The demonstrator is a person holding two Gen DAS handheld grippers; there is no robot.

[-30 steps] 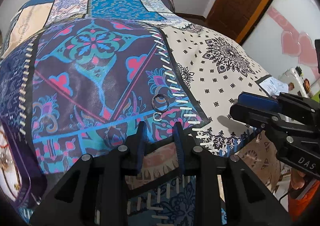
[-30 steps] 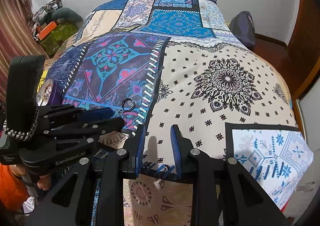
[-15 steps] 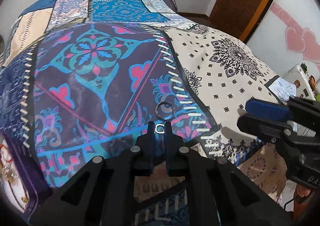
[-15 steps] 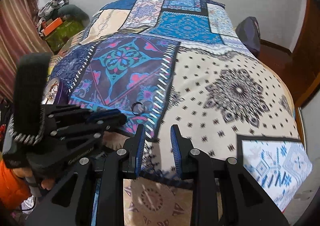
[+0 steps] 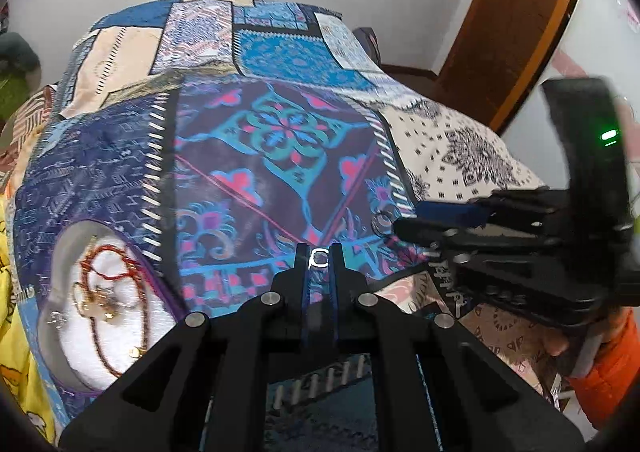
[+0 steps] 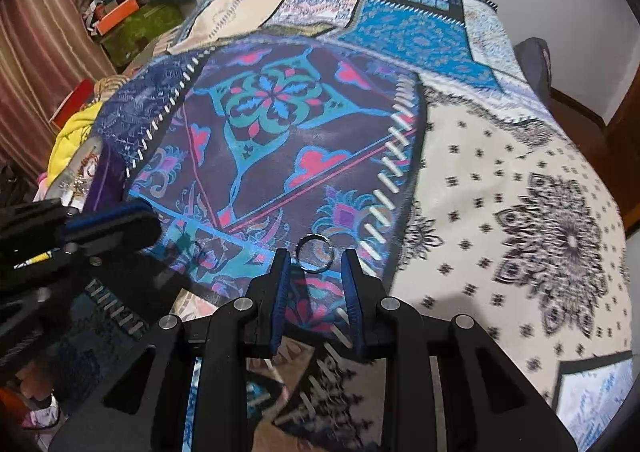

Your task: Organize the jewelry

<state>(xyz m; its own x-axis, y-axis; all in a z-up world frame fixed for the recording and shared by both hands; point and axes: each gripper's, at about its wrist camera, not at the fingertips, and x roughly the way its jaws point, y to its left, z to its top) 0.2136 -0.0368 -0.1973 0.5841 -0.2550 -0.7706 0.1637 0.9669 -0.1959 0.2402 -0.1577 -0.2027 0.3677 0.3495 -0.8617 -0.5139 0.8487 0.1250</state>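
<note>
Surface: a bed with a patchwork bedspread (image 5: 256, 156), blue and purple floral panels next to a cream panel with black mandala prints, white stitch marks along the seams.
Room: plain white wall behind, a brown wooden door (image 5: 516, 12) off to the right, striped brown curtain (image 6: 36, 52) and a heap of clutter with an orange box (image 6: 118, 14) at the far left corner.
Jewelry tray: a purple-rimmed tray (image 5: 60, 252) with a white lining sits at the bed's left edge, holding a red beaded necklace (image 5: 108, 264) and some small gold pieces, too tangled to sort out.
Small ring: a little silver ring (image 5: 319, 258), pinched right at the tips of the left gripper (image 5: 319, 252), lifted off the bedspread.
Big ring: a larger dark metal ring (image 6: 315, 253), thin band, lying flat on the purple panel just ahead of the right gripper (image 6: 315, 264), near the stitched seam.
Left jaws: pressed tight on the small ring.
Right jaws: spread a bit, nothing between them, the big ring sitting just past the tips.
Change: a second ago the left jaws were apart with both rings lying together on the cloth; now the small one is picked up and the tray has swung into the left view.
</note>
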